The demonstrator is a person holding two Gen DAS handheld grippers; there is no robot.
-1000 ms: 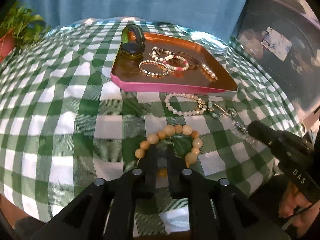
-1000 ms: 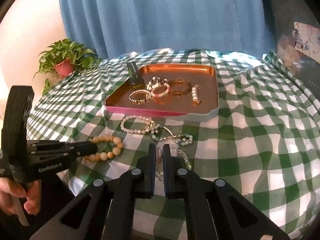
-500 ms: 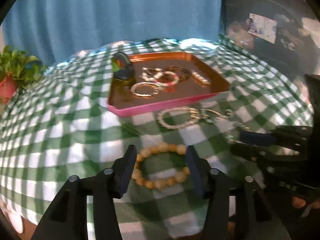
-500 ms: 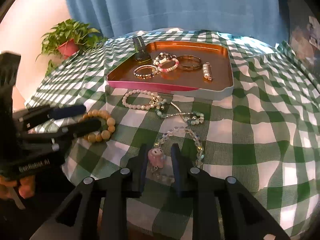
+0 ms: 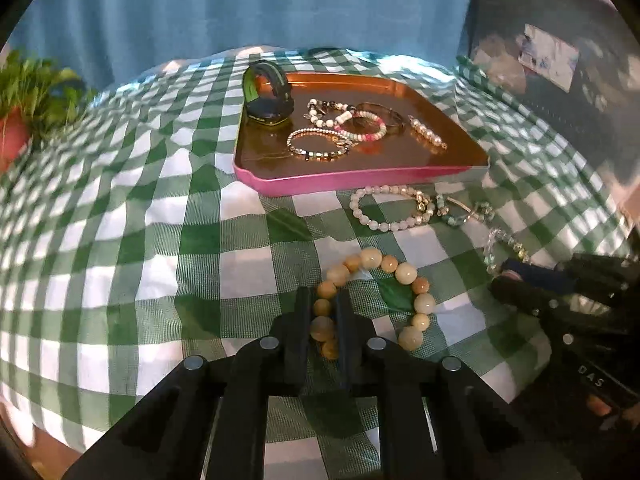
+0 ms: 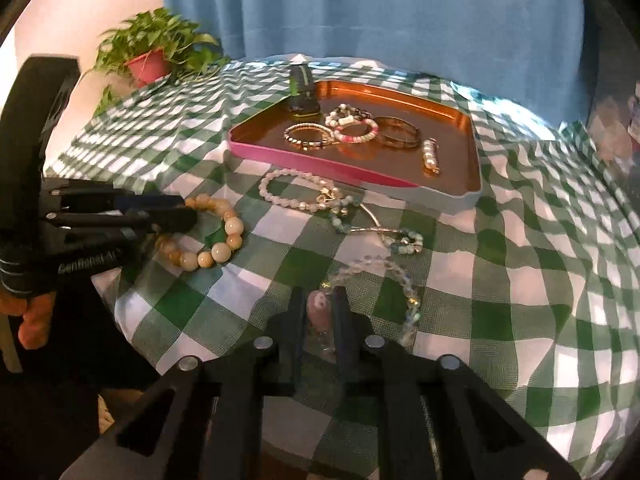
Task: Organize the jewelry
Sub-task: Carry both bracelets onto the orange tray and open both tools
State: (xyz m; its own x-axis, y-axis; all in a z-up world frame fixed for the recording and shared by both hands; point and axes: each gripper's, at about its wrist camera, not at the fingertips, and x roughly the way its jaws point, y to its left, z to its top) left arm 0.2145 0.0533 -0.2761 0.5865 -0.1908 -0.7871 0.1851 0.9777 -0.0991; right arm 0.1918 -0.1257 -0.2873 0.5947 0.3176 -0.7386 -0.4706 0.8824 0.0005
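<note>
Black left tongs (image 5: 323,300) are closing on the amber bracelet (image 5: 374,300); right tongs (image 6: 318,300) are closing on the crystal bracelet's (image 6: 376,276) pink charm (image 6: 319,306).

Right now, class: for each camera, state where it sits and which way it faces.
Left wrist: on the left claw, facing down-forward toward the tray; jaws closing around the amber bracelet; right claw at right edge.
Right wrist: on the right claw, facing likewise; jaws closing around the pink charm; left claw and a hand at left.
Shared: tray, amber bracelet, both claws.
</note>
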